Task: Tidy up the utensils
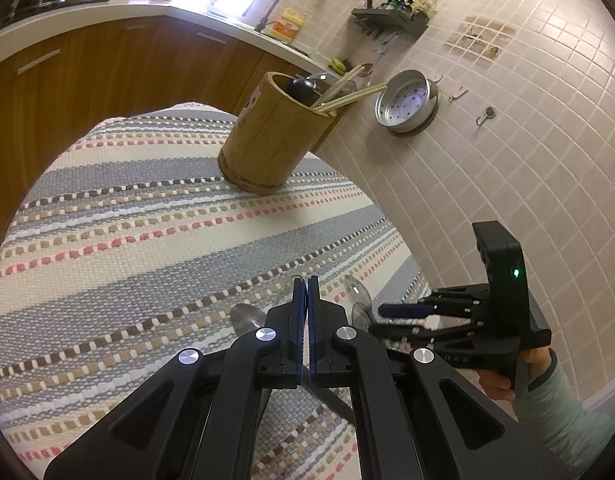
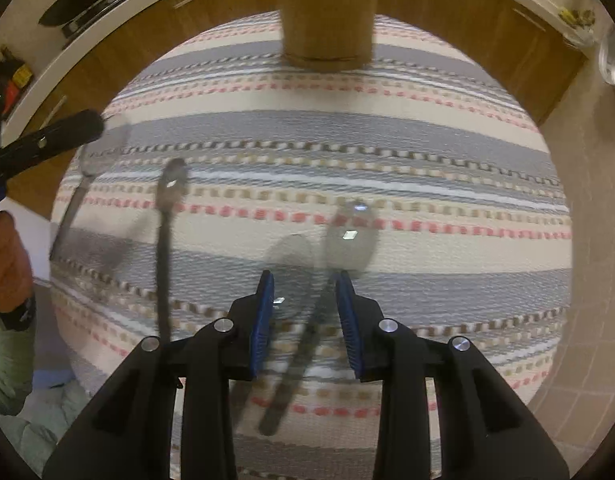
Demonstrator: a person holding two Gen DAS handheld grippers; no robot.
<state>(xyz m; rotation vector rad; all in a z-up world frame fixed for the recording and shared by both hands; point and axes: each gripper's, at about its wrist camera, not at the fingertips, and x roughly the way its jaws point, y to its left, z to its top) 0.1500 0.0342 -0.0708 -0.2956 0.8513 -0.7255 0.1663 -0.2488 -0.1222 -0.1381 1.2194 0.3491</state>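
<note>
Spoons of clear glassy plastic [image 2: 349, 240] lie between the spread right tool [image 2: 305, 292]. Left tool [image 1: 307, 292] is pressed together; the round bamboo holder [image 1: 273, 136] stands at 12 o'clock.

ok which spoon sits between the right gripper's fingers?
The clear-bowled spoon: its handle runs between the open right gripper. The black spoon and metal spoon lie further left.

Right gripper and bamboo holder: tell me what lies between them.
In the right wrist view, the right gripper has a clear spoon just ahead; beyond it only striped cloth reaches the bamboo holder.
</note>
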